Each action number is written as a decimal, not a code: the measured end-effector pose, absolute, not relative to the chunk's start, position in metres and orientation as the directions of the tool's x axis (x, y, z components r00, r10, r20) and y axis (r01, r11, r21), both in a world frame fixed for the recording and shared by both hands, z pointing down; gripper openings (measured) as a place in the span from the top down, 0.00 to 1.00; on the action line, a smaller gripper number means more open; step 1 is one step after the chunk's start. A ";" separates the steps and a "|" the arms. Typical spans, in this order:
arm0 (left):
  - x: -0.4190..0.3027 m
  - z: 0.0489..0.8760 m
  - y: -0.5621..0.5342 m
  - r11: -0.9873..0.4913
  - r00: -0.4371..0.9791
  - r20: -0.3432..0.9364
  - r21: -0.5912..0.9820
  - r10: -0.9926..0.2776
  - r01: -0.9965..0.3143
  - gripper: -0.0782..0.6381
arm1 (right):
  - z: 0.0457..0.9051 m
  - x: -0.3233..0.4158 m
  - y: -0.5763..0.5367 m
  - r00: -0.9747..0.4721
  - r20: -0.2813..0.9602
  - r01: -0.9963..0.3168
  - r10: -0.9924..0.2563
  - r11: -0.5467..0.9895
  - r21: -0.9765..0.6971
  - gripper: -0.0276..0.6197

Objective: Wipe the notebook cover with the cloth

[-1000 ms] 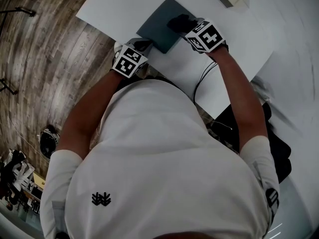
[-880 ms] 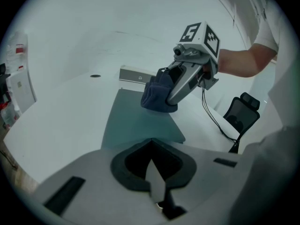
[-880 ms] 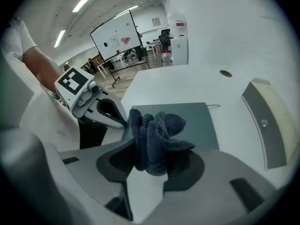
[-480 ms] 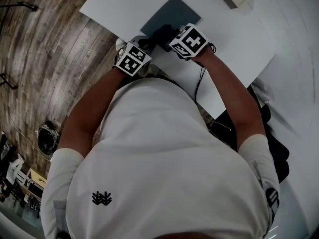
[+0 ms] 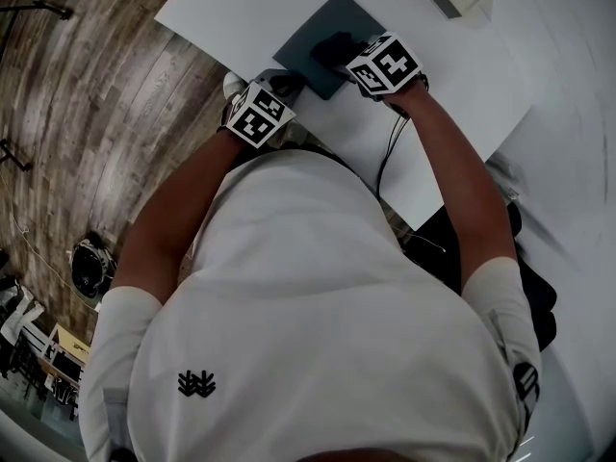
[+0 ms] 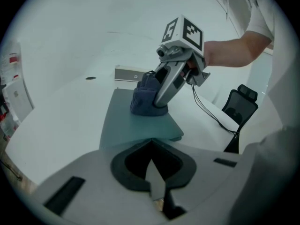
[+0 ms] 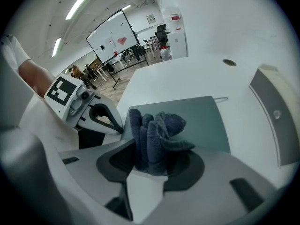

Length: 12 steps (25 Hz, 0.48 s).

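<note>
Moved farther up the cover, the dark blue terry cloth (image 7: 157,135) presses on the flat grey-teal notebook (image 5: 322,27), which lies on the white tabletop (image 5: 241,8). The right hand-held gripper (image 7: 151,161) clamps the cloth. The left hand-held gripper (image 6: 150,144), jaws together, sits at the notebook's near edge.

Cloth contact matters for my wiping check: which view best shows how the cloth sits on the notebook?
The left gripper view: side-on, it shows the cloth resting on the notebook cover, held by the right gripper. The right gripper view shows it bunched between the jaws, its underside hidden. The head view shows only a dark patch.
</note>
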State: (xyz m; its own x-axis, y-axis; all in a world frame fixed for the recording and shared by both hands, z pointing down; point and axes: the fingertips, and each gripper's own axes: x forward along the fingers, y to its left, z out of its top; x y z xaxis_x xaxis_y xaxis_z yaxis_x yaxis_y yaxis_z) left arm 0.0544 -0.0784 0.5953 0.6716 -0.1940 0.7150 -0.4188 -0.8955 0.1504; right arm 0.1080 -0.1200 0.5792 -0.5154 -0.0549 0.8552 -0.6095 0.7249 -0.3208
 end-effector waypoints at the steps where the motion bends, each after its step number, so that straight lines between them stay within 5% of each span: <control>1: 0.054 0.596 -0.078 -0.896 0.671 0.716 0.151 -0.193 -0.418 0.88 | 0.580 0.114 -0.125 -0.512 0.856 -0.622 -0.066 0.716 -0.317 0.71; 12: 0.048 0.602 -0.077 -0.878 0.663 0.726 0.183 -0.183 -0.442 0.88 | 0.583 0.189 -0.180 -0.433 0.881 -0.753 -0.189 0.613 -0.238 0.71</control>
